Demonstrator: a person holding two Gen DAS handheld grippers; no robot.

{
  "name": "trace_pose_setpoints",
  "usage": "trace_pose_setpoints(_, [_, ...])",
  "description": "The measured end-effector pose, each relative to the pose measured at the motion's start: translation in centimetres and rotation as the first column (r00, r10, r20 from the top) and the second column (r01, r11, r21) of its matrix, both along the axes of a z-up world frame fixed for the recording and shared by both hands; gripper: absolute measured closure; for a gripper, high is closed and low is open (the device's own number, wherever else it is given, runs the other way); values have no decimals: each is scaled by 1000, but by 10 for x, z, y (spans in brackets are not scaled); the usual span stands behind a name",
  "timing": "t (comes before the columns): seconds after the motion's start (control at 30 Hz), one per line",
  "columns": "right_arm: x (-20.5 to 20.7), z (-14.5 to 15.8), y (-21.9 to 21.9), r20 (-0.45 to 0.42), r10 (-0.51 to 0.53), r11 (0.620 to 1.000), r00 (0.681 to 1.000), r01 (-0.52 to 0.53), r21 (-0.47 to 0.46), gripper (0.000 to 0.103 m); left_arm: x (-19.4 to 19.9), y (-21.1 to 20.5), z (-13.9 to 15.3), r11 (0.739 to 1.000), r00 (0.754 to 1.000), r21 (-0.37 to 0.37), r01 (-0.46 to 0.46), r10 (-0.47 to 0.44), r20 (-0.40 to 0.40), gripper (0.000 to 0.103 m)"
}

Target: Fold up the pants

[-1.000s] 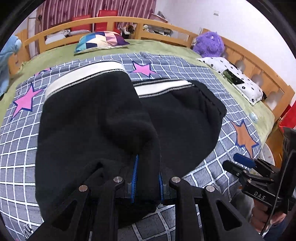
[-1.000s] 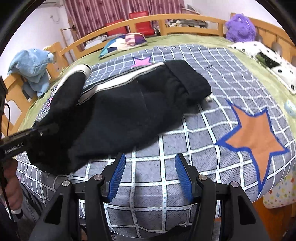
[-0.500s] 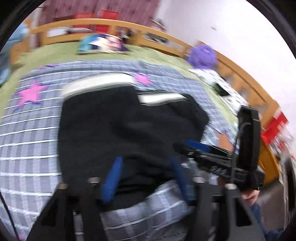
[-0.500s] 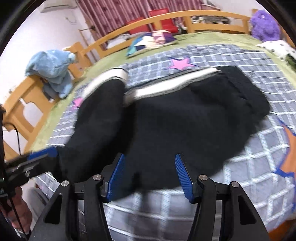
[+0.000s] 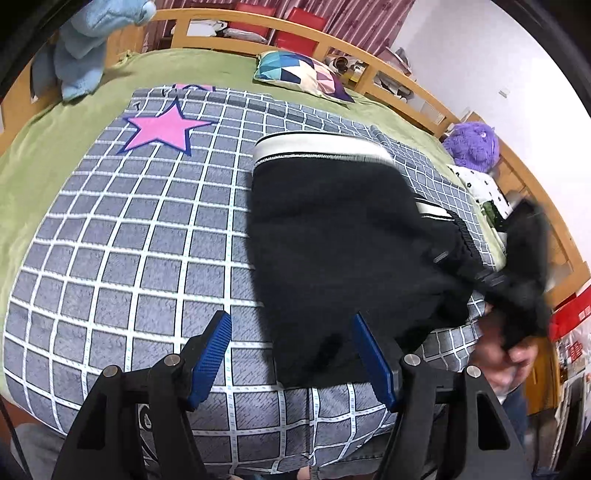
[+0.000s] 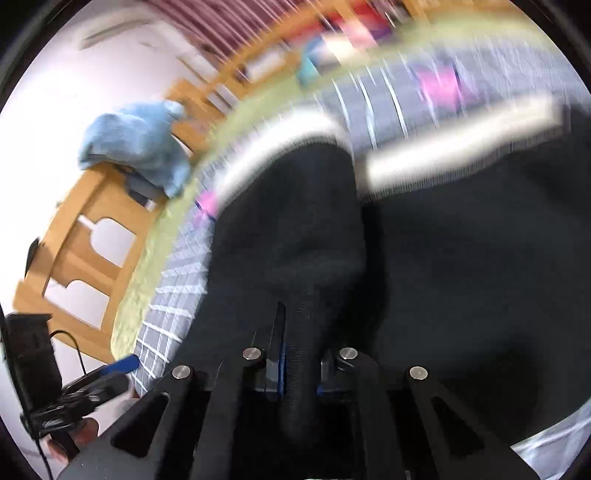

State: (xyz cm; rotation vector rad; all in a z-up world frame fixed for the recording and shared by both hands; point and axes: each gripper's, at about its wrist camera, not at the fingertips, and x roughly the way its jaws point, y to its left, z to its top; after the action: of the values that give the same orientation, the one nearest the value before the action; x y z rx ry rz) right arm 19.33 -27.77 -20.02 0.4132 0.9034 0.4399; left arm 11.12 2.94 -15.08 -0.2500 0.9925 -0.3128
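The left gripper [image 5: 291,354] is spread wide at the bottom of the left wrist view, holding nothing. The black pants [image 5: 343,236], with a white waistband [image 5: 317,146], lie right of frame centre on the grey checked blanket [image 5: 140,236]. In the blurred right wrist view, the right gripper [image 6: 299,373] is clamped on a pants fold at lower centre.

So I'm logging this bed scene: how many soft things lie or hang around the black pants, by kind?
Patterned pillows: 2, a geometric multicoloured pillow and a white black-dotted pillow
Plush toys: 1, a purple furry plush toy
Draped cloths: 1, a light blue fleece cloth on the wooden bed rail
Total: 4
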Motion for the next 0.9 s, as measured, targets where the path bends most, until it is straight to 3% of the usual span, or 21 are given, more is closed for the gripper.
trace_pose_setpoints(0.1, [-3,43,-21,101,3,999,995,2,-46,93,4,-12,7,1000,1000,20,15,-16,11,37])
trace_pose_setpoints(0.27, [-5,70,-80,152,-30,983,988,57,-176,93,8,-36,12,998,998,17,60,-61,28,37])
trace_pose_setpoints(0.47, [-1,58,-174,147,-165,922,975,205,-327,93,20,-82,0,991,991,-13,132,-132,3,37])
trace_pose_setpoints(0.53, [8,30,-191,67,-185,905,980,196,-378,92,25,-103,-5,986,986,-5,166,-166,-12,37])
trace_pose_setpoints(0.6, [8,10,-197,24,-187,902,982,181,-392,76,27,-121,-5,981,981,16,195,-195,-7,37])
trace_pose_setpoints(0.63, [2,11,-200,43,-194,897,980,195,-396,70,27,-130,-2,978,979,27,205,-206,6,37])
trace_pose_setpoints(0.73, [-22,34,-204,136,-258,868,957,291,-403,69,27,-149,4,971,971,41,234,-235,45,37])
trace_pose_setpoints(0.83, [-52,49,-195,248,-217,890,944,296,-347,69,26,-164,-6,971,970,50,232,-235,54,35])
trace_pose_setpoints(0.9, [-59,38,-181,272,-161,887,949,260,-382,69,25,-174,-28,969,971,72,235,-237,21,35])
